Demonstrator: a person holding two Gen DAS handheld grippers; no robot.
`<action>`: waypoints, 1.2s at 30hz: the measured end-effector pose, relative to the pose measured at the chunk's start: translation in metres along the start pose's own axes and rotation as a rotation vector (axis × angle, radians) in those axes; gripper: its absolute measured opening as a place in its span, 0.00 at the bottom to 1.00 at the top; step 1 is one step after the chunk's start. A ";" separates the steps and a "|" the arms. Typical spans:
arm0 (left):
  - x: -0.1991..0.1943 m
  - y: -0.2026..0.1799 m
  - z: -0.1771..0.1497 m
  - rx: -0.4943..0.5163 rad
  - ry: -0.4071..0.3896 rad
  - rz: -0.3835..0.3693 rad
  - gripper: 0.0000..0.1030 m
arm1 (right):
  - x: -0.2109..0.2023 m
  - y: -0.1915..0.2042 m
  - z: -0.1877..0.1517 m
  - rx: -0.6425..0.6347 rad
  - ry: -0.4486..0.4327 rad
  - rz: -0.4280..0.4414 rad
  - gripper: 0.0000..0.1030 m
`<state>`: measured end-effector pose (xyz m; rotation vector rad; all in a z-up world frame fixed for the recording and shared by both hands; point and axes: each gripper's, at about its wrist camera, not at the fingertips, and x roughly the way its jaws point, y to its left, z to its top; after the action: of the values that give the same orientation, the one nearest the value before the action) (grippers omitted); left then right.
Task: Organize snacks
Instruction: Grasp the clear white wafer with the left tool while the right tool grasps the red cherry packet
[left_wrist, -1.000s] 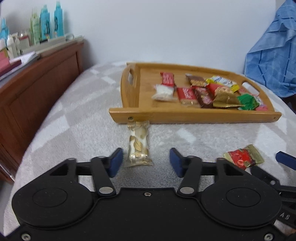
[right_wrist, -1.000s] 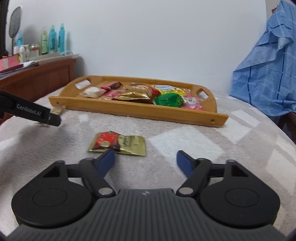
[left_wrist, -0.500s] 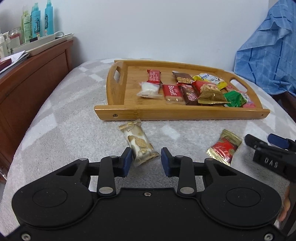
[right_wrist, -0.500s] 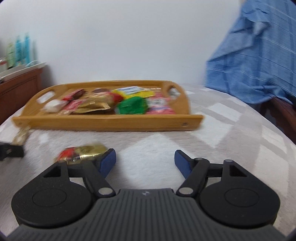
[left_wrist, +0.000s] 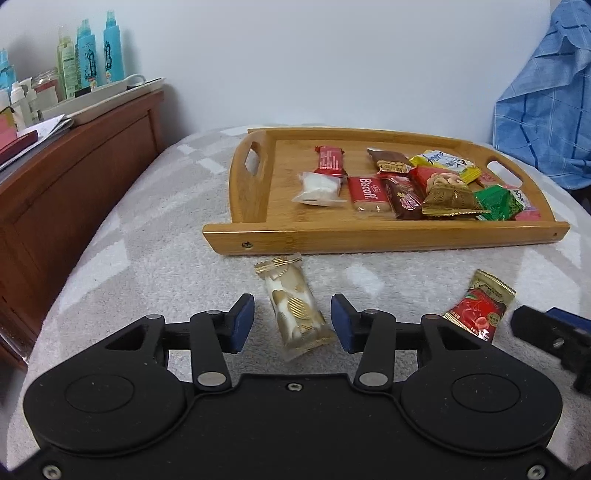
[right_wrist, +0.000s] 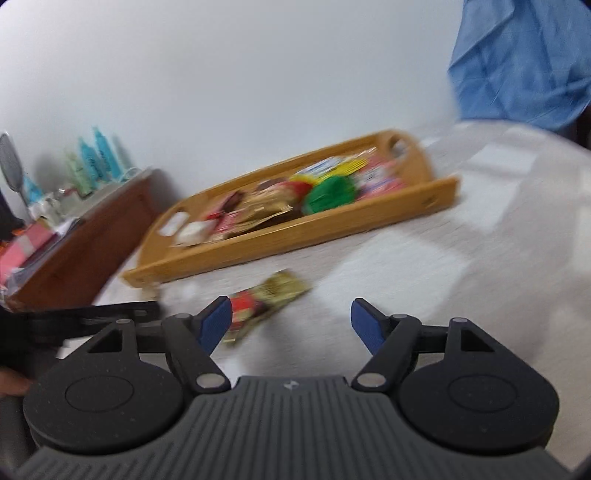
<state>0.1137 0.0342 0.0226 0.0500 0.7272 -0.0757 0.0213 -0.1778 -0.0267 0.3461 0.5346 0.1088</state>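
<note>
A white-and-gold wrapped snack lies on the grey blanket between the blue pads of my left gripper, which is open and not touching it. A red-and-gold packet lies to the right; in the blurred, tilted right wrist view it lies just ahead of the left pad of my right gripper, which is open and empty. Behind both stands a wooden tray holding several wrapped snacks; it also shows in the right wrist view.
A brown wooden dresser with bottles and papers stands at the left. Blue cloth hangs at the back right. My right gripper's tip shows at the right edge of the left wrist view.
My left gripper's jaws, close around the white-and-gold snack half a second ago, have opened wider. My right gripper has tilted and moved toward the red-and-gold packet, blurring its view.
</note>
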 end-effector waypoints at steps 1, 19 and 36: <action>0.001 0.000 0.000 -0.008 0.005 -0.007 0.42 | 0.003 0.007 0.000 -0.017 0.000 0.000 0.80; -0.001 0.005 0.002 -0.023 0.015 -0.092 0.22 | 0.048 0.038 0.023 -0.062 0.067 -0.071 0.45; -0.003 0.009 -0.001 0.009 0.001 -0.135 0.25 | 0.040 0.045 0.024 -0.220 0.062 -0.138 0.64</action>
<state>0.1115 0.0438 0.0242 0.0097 0.7309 -0.2082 0.0670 -0.1354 -0.0111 0.0906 0.5998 0.0440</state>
